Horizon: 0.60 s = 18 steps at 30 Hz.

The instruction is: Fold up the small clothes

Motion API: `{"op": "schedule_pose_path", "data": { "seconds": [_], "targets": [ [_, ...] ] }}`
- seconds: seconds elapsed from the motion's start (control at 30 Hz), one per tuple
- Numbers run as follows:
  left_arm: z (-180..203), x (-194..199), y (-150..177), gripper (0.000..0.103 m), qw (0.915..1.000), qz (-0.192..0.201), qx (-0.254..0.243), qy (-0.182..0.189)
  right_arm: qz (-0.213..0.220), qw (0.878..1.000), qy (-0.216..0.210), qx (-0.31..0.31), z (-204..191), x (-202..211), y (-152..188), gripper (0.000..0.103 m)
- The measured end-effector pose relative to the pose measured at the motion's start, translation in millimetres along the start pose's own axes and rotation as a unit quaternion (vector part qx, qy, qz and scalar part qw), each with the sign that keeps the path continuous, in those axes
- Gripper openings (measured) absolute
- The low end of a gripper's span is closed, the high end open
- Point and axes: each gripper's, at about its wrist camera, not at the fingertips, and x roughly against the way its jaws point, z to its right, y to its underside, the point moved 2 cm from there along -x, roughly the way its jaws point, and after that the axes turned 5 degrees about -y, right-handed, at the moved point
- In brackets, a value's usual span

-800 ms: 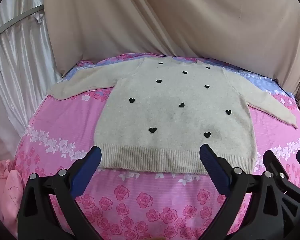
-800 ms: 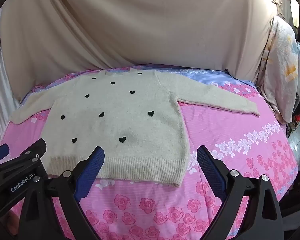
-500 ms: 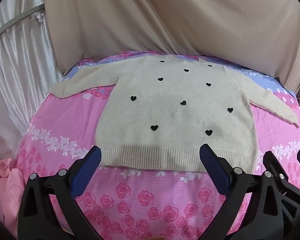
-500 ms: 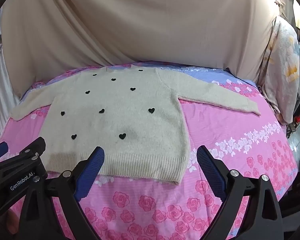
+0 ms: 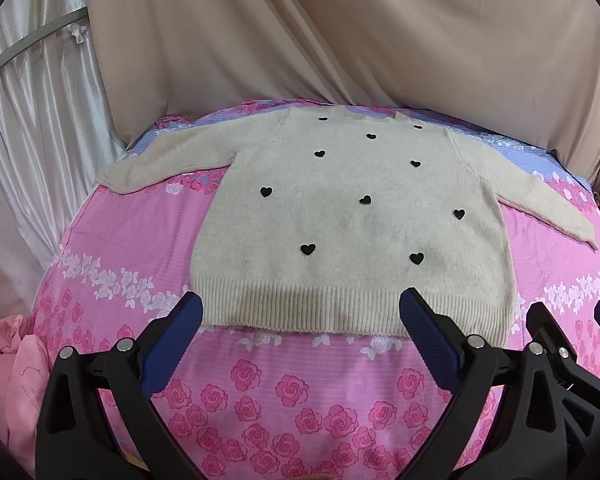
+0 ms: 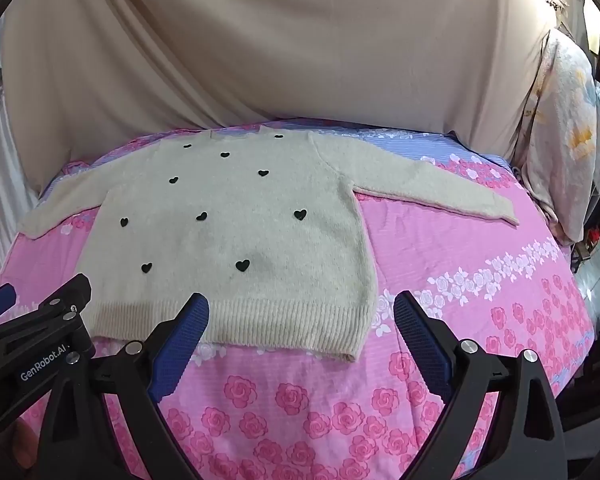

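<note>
A small cream sweater [image 5: 352, 224] with black hearts lies flat, front up, on the pink rose-print bed cover [image 5: 284, 392], both sleeves spread out sideways. It also shows in the right wrist view [image 6: 228, 240]. My left gripper [image 5: 300, 320] is open and empty, hovering just in front of the ribbed hem [image 5: 300, 308]. My right gripper [image 6: 302, 322] is open and empty over the hem's right corner [image 6: 352, 344]. The right sleeve [image 6: 440, 196] reaches toward the bed's right side. The left sleeve [image 5: 160, 164] reaches left.
A beige sheet [image 5: 340, 40] hangs behind the bed. White curtains [image 5: 32, 120] hang at the left. A pink cloth bundle [image 5: 8, 392] lies at the lower left. A pale floral pillow [image 6: 560, 132] leans at the bed's right edge.
Both grippers have drawn slightly back and up from the sweater; it sits a little higher in both views. Both stay open. The sweater has not moved.
</note>
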Motion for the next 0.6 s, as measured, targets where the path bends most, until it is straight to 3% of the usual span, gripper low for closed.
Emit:
{"op": "schedule_pose_path", "data": {
  "seconds": [0.6],
  "targets": [
    [-0.9, -8.7, -1.4, 0.096, 1.0000, -0.005, -0.001, -0.006, -0.006, 1.000, 0.001, 0.005, -2.6, -3.7, -1.0, 0.092]
  ]
}}
